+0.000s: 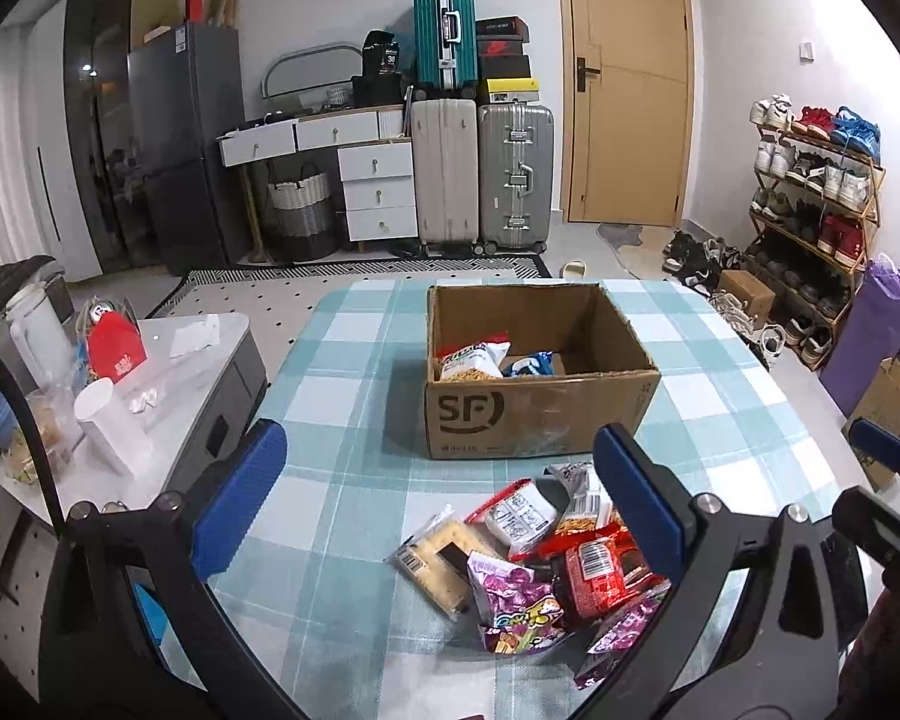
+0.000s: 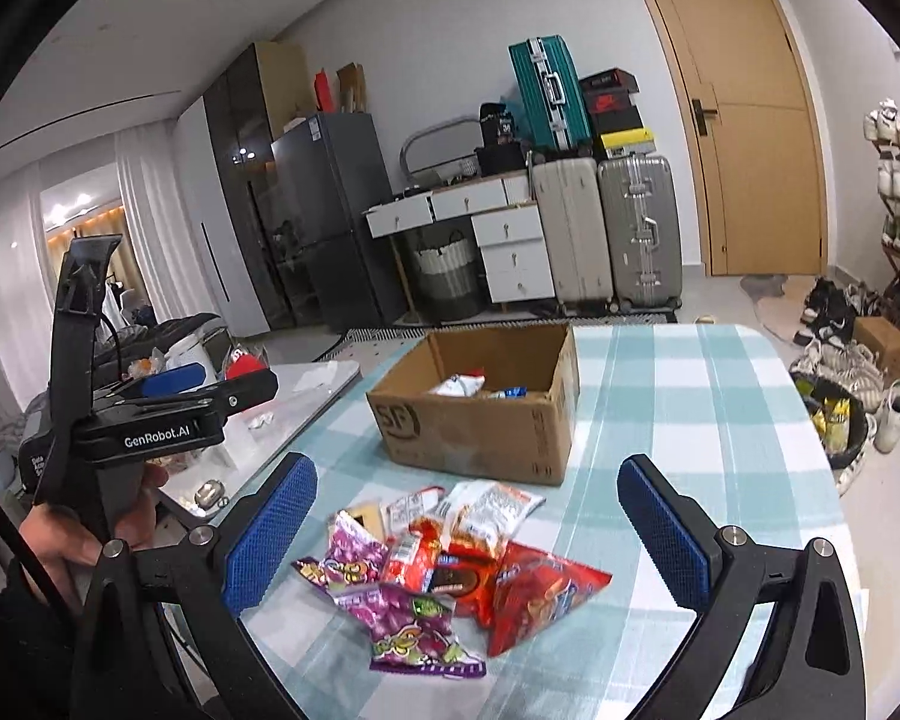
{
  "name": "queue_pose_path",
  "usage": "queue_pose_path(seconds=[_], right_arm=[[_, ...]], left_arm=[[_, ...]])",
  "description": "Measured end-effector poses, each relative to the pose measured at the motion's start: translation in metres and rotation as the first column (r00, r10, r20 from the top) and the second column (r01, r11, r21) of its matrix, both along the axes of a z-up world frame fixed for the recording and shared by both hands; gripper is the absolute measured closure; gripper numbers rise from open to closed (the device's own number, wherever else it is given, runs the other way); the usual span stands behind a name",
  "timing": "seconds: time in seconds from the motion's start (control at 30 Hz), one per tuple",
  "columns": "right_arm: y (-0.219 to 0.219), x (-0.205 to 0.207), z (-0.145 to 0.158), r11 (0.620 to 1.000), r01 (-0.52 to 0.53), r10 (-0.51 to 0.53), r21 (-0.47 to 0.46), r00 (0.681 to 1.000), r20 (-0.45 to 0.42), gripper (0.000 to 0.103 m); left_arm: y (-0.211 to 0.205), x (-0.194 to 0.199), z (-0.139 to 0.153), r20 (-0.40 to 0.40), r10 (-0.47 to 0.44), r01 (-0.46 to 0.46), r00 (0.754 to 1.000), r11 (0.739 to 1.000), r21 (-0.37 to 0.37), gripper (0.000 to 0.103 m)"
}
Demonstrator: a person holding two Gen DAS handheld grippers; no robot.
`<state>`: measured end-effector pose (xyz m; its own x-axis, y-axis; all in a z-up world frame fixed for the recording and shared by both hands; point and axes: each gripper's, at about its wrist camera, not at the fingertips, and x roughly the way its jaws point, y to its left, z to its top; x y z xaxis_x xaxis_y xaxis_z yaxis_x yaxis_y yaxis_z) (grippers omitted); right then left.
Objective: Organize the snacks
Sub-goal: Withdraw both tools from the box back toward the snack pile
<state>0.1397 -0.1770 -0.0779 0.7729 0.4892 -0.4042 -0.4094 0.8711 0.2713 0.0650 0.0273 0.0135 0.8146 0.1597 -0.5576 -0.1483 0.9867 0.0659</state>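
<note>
Left wrist: left gripper (image 1: 444, 498) angled down, jaws wide.

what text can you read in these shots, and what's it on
"SF" on the box, front face.
"GenRobot.AI" on the left tool's body, seen from the right wrist.
"38" on a black item on the desk, faint.
Snack pack print, barcodes and the shoebox labels are too small or blurred to read.
</note>
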Motion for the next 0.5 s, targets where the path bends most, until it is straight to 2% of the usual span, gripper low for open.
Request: queue_pose_path(seconds=[0.5], right_arm=[[0.008, 0.012, -0.046, 1.000, -0.014, 0.013, 0.000, 0.992, -0.124, 0.001]], left_arm=[[0.000, 0.017, -0.035, -0.073, -0.005, 0.003, 0.997, 1.000, -0.017, 0.001]])
